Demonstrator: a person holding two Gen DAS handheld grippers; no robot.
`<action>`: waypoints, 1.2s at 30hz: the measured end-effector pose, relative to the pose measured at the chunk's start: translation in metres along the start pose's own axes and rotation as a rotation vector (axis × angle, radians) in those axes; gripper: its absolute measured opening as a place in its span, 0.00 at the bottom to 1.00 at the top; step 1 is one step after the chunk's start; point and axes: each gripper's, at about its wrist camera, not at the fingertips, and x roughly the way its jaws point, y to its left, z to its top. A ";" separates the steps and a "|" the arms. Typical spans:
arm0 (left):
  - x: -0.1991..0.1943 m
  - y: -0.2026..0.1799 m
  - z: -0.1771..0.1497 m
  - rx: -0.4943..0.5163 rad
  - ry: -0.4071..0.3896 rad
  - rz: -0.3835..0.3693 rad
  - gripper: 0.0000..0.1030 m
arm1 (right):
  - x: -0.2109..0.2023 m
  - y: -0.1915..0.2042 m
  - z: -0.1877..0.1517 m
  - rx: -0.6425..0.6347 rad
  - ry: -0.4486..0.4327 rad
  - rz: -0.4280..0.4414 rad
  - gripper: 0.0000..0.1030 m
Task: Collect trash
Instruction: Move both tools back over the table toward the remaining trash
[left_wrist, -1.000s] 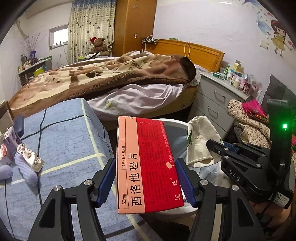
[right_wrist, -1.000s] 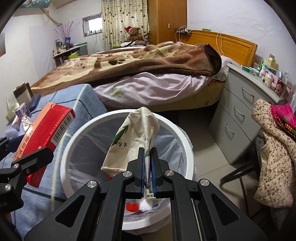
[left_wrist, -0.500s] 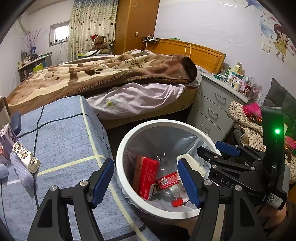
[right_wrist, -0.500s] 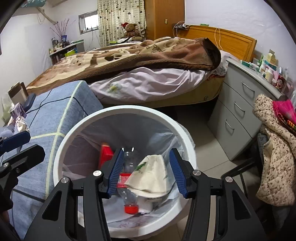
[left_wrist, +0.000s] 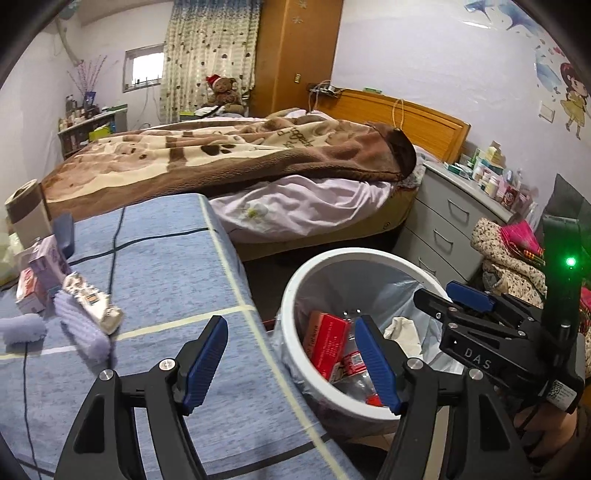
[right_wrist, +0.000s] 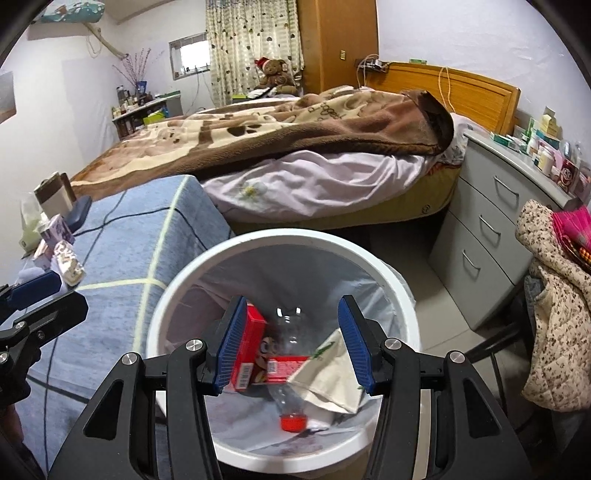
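Observation:
A white trash bin (right_wrist: 399, 295) with a plastic liner stands beside the blue table. In it lie a red medicine box (right_wrist: 249, 347), a clear bottle with a red cap (right_wrist: 291, 421) and a crumpled white paper bag (right_wrist: 332, 373). The bin (left_wrist: 306, 273) and the red box (left_wrist: 325, 341) also show in the left wrist view. My right gripper (right_wrist: 295, 349) is open and empty above the bin. My left gripper (left_wrist: 291, 360) is open and empty over the table edge, left of the bin. More wrappers (left_wrist: 90, 302) and small boxes (left_wrist: 40, 273) lie on the table's left.
The blue cloth-covered table (left_wrist: 155, 266) fills the left. A bed with a brown blanket (left_wrist: 240, 155) lies behind. A grey drawer unit (right_wrist: 495, 218) with bottles stands right; clothes (right_wrist: 554, 295) hang on a chair beside it. Purple socks (left_wrist: 79, 325) lie by the wrappers.
Both grippers opened. The red box dropped from the left gripper and the white paper bag from the right into the bin. The left gripper has swung left toward the table.

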 end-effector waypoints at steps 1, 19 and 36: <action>-0.002 0.002 -0.001 -0.001 -0.004 0.006 0.69 | 0.000 0.002 0.001 -0.001 -0.004 0.005 0.51; -0.048 0.074 -0.005 -0.088 -0.072 0.104 0.69 | -0.002 0.064 0.010 -0.051 -0.054 0.157 0.55; -0.077 0.212 -0.023 -0.296 -0.087 0.282 0.69 | 0.021 0.151 0.018 -0.173 -0.015 0.325 0.59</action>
